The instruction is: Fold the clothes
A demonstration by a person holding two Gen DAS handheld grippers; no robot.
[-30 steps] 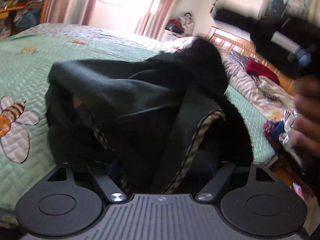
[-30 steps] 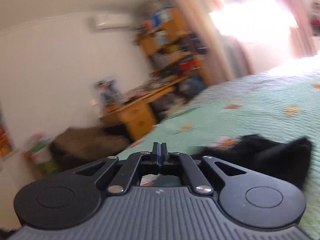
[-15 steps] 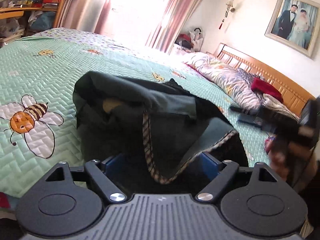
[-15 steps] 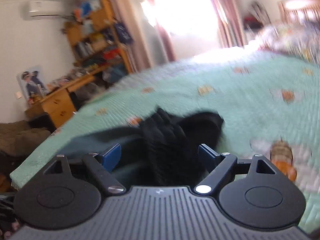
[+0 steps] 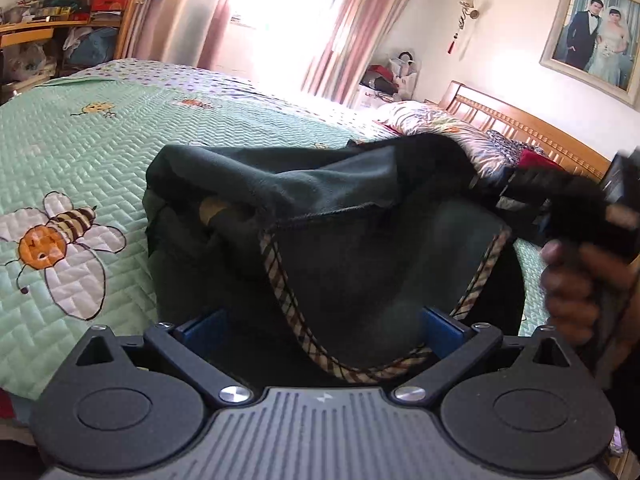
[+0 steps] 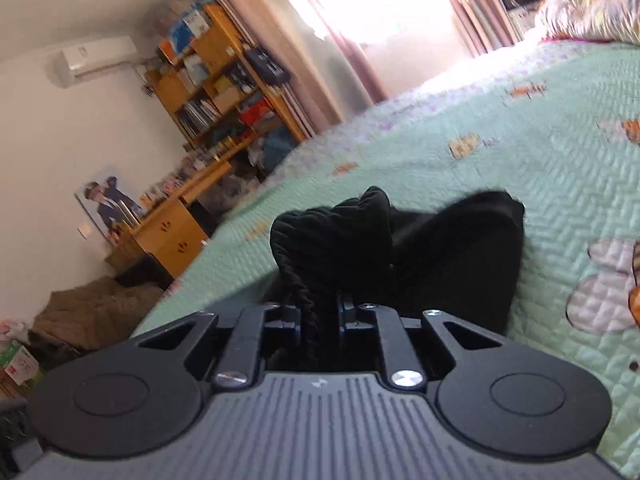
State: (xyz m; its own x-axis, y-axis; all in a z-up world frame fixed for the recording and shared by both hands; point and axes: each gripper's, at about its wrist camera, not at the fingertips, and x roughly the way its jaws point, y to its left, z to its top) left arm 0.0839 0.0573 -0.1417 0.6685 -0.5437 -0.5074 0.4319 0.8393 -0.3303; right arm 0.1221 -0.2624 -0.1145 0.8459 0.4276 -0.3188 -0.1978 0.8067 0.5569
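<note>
1. A dark green garment (image 5: 328, 216) with a striped plaid trim (image 5: 280, 280) lies heaped at the near edge of the bed (image 5: 100, 152), its upper layer lifted and pulled toward the headboard side.
2. In the right wrist view the same garment (image 6: 452, 248) shows as a black bunched mass at the bed's near edge, with a knitted fold rising just ahead of the fingers.
3. The left gripper (image 5: 320, 328) hangs over the near part of the heap with its jaws spread wide and opening further; cloth and a loop of trim lie between the blue fingers (image 5: 440, 330), which do not press on it.
4. The right gripper (image 6: 316, 316) has its jaws closing, nearly together, pinching a twisted strip of the dark cloth between them.
5. From the left wrist view, that right gripper and the person's hand (image 5: 580, 280) holding it appear blurred at the right, with the garment's raised end drawn toward them.
6. The bedspread is mint green, quilted, with stitched bees (image 5: 56, 240) on it.
7. Patterned bedding (image 5: 440, 124) is piled by the wooden headboard (image 5: 540, 132).
8. Pink curtains (image 5: 352, 28) frame a bright window, and wooden shelves (image 6: 216, 80) stand beyond the bed's far corner.
</note>
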